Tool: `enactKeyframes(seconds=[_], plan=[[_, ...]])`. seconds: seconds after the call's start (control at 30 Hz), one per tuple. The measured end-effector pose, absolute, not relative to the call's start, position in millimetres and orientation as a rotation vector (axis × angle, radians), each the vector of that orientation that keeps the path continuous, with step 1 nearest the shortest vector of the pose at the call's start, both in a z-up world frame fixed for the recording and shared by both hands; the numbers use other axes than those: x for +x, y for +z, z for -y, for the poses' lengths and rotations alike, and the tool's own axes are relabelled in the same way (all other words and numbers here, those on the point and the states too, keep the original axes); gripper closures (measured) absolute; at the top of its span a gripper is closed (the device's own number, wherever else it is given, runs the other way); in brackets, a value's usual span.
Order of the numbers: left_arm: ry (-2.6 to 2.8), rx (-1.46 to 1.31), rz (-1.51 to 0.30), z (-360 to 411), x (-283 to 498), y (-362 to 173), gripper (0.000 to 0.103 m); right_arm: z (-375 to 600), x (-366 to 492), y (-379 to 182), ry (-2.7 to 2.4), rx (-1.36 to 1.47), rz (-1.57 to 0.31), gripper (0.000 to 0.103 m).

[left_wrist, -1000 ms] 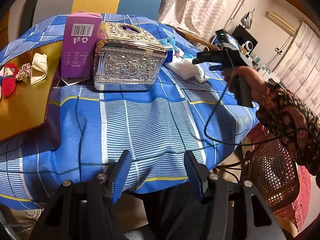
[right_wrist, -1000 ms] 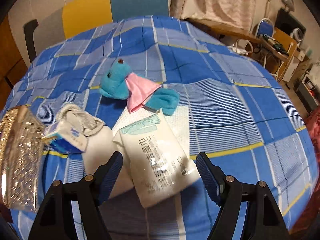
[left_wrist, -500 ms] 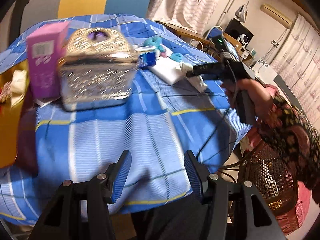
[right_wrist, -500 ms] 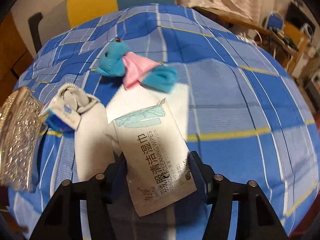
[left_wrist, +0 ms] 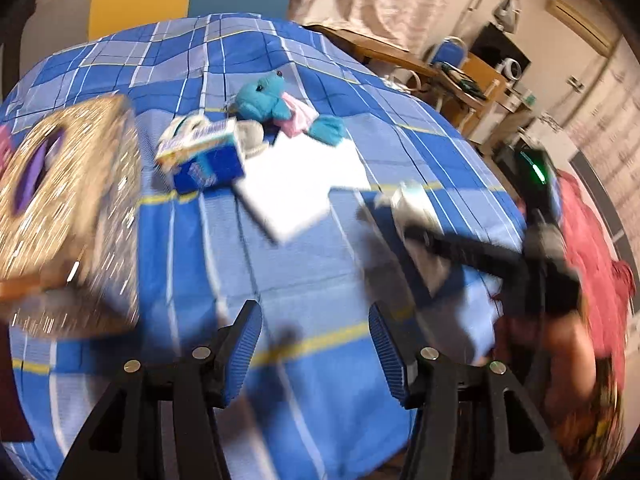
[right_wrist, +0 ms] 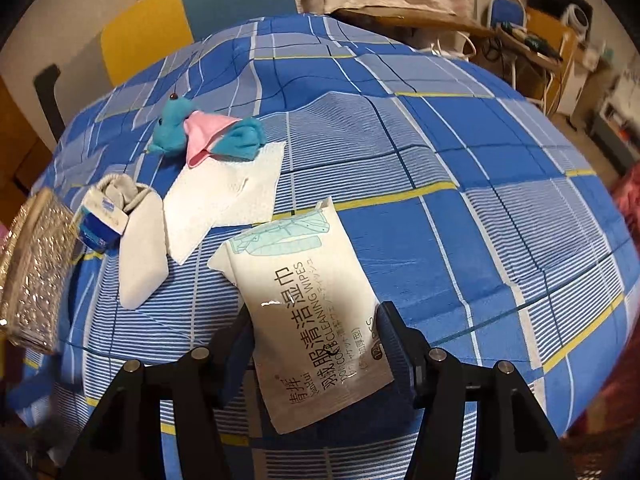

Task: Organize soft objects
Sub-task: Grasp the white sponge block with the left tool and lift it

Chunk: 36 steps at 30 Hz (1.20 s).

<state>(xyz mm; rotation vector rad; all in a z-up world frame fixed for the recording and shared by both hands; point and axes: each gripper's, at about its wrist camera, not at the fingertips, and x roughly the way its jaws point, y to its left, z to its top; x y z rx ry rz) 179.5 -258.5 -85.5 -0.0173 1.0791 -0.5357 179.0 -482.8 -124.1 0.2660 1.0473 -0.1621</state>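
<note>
The right hand-held gripper (right_wrist: 316, 344) grips a white pack of cleaning wipes (right_wrist: 308, 300) by its lower part, both pads pressed against the pack's sides after its jaws have just been closing on it; the pack is lifted clear above the near edge of the surface (right_wrist: 460, 200), which wears a blue checked cloth. The left hand-held gripper (left_wrist: 316, 344) hangs over the near edge with its jaws apart and nothing between them.

Toward the middle of the surface a white paper towel (right_wrist: 228, 196) lies flat. A blue plush toy (right_wrist: 176, 128) with a pink cloth (right_wrist: 206, 130) draped on it rests at the towel's far corner, touching it. Just left of the towel lies a white sock (right_wrist: 142, 248), and a small blue-and-white tissue pack (right_wrist: 98, 220) sits against the sock's rolled cuff. At the left edge stands an ornate silver box (right_wrist: 32, 268), just beside the tissue pack. In the left wrist view, which is blurred, the box (left_wrist: 68, 216) fills the left side
</note>
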Motion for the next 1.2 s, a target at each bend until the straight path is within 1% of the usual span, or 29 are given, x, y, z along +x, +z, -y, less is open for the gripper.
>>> enactKeyframes(seconds=[0.07, 0.1, 0.2, 0.33, 0.43, 0.47, 0.5, 0.53, 0.67, 0.8, 1.03, 1.1, 1.2], plan=[[-0.491, -0.031, -1.083, 269, 199, -89, 0.046, 482, 180, -125, -0.166, 0.246, -1.051, 0.042], [-0.468, -0.045, -1.092, 274, 210, -93, 0.044, 482, 181, -125, -0.168, 0.237, -1.054, 0.042], [-0.396, -0.092, -1.141, 283, 242, -110, 0.041, 483, 181, -125, -0.167, 0.247, -1.057, 0.042], [-0.31, -0.174, -1.199, 283, 273, -130, 0.04, 485, 181, -125, -0.165, 0.265, -1.059, 0.042], [-0.299, -0.203, -1.206, 287, 287, -138, 0.04, 486, 181, -125, -0.158, 0.276, -1.061, 0.042], [-0.301, -0.192, -1.206, 290, 290, -140, 0.039, 487, 182, -125, -0.157, 0.281, -1.062, 0.042], [-0.303, -0.183, -1.206, 291, 291, -141, 0.035, 487, 182, -125, -0.155, 0.284, -1.062, 0.042], [-0.305, -0.167, -1.201, 294, 292, -142, 0.034, 487, 183, -125, -0.154, 0.285, -1.062, 0.042], [-0.296, -0.085, -1.173, 301, 287, -142, 0.037, 486, 183, -125, -0.153, 0.288, -1.062, 0.042], [-0.342, -0.087, -1.157, 291, 274, -139, 0.042, 487, 182, -126, -0.152, 0.299, -1.06, 0.042], [-0.432, -0.079, -1.196, 268, 223, -134, 0.041, 489, 181, -126, -0.149, 0.312, -1.059, 0.042], [-0.452, -0.045, -1.185, 267, 214, -133, 0.038, 489, 181, -125, -0.149, 0.314, -1.059, 0.042], [-0.44, 0.005, -1.156, 267, 206, -131, 0.037, 488, 181, -125, -0.148, 0.31, -1.06, 0.042]])
